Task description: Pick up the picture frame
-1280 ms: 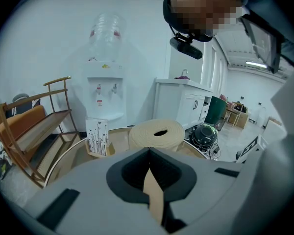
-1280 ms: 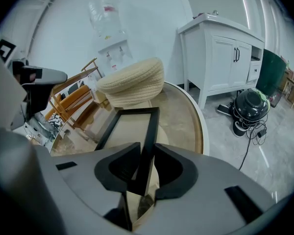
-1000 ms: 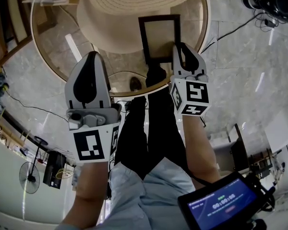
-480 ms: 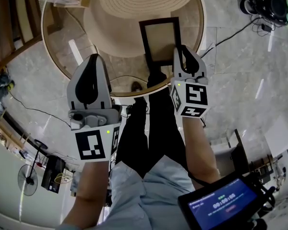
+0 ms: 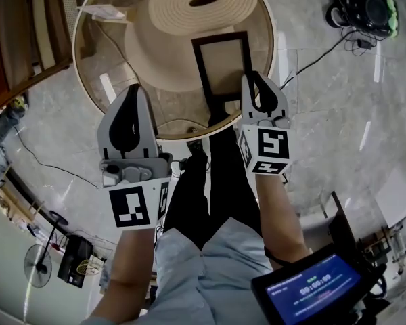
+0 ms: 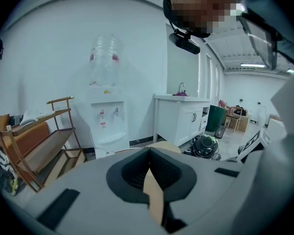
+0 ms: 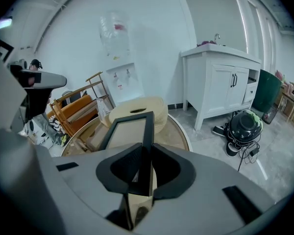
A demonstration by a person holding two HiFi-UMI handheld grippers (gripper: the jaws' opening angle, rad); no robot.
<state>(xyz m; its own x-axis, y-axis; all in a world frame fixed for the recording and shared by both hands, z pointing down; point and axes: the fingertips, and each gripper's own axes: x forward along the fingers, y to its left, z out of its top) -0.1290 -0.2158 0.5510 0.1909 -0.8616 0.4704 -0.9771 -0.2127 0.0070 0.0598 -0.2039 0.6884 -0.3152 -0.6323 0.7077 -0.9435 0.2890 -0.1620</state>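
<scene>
A black picture frame [image 5: 221,65] with a pale pane lies lengthwise over the near part of a round glass table [image 5: 122,80], its far end across the brim of a straw hat [image 5: 189,19]. My right gripper [image 5: 252,80] is shut on the frame's right bar near its near corner. In the right gripper view that bar runs straight between the jaws of the right gripper [image 7: 143,173], and the picture frame [image 7: 127,126] stretches away toward the hat [image 7: 137,109]. My left gripper [image 5: 132,92] hovers at the table's near left edge, shut and holding nothing; its jaws meet in the left gripper [image 6: 149,153] view.
A wooden rack [image 5: 27,32] stands left of the table, and papers [image 5: 105,11] lie on its far left. Cables and a dark device [image 5: 365,5] sit on the floor at far right. A white cabinet [image 7: 225,92] stands beyond. A screen [image 5: 311,290] shows at lower right.
The frame stays in my right gripper and looks slightly larger and lower in the head view. The table and hat have slid down and right as the head turned.
</scene>
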